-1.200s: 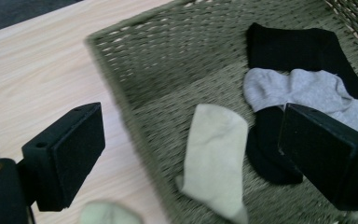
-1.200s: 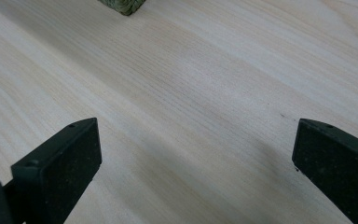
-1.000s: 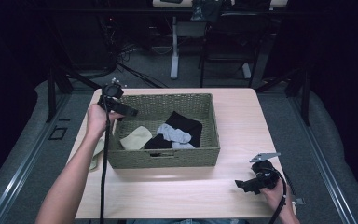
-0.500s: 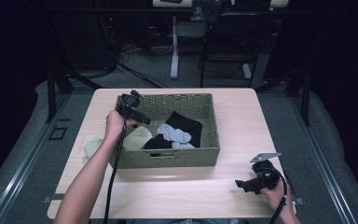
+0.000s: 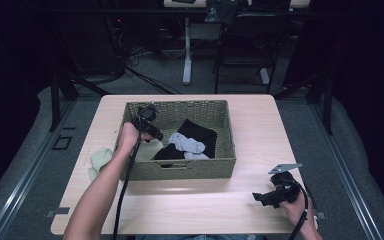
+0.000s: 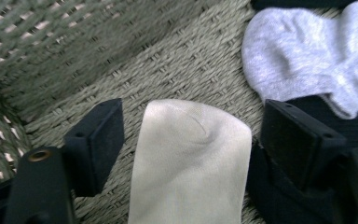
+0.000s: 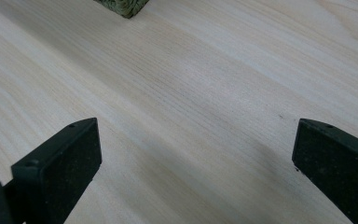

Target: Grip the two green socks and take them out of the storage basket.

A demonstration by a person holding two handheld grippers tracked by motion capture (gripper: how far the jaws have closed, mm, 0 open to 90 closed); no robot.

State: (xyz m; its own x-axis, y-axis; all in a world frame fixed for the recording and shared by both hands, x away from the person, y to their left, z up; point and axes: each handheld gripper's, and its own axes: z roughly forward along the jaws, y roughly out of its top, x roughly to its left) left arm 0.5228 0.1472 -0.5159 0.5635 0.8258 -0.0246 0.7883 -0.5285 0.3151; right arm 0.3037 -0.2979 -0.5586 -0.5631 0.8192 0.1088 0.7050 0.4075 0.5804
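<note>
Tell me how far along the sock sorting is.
Done: one pale sock lies on the table left of the basket. In hand: left tongs open around the cream sock. Left: grey sock, black socks. Right tongs open, idle.

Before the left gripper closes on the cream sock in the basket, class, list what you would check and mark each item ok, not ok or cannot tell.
1. Left gripper jaws open: ok.
2. Cream sock lies between the jaws: ok, its toe end sits in the gap.
3. Grey sock clear of the jaws: ok, it lies beyond the right-hand jaw.
4. Black sock clear of the jaws: cannot tell, dark fabric sits right by that jaw.
5. Jaws low enough to pinch the cream sock: cannot tell.
6. Right gripper out of the way: ok, open over the bare table, apart from the basket.
</note>
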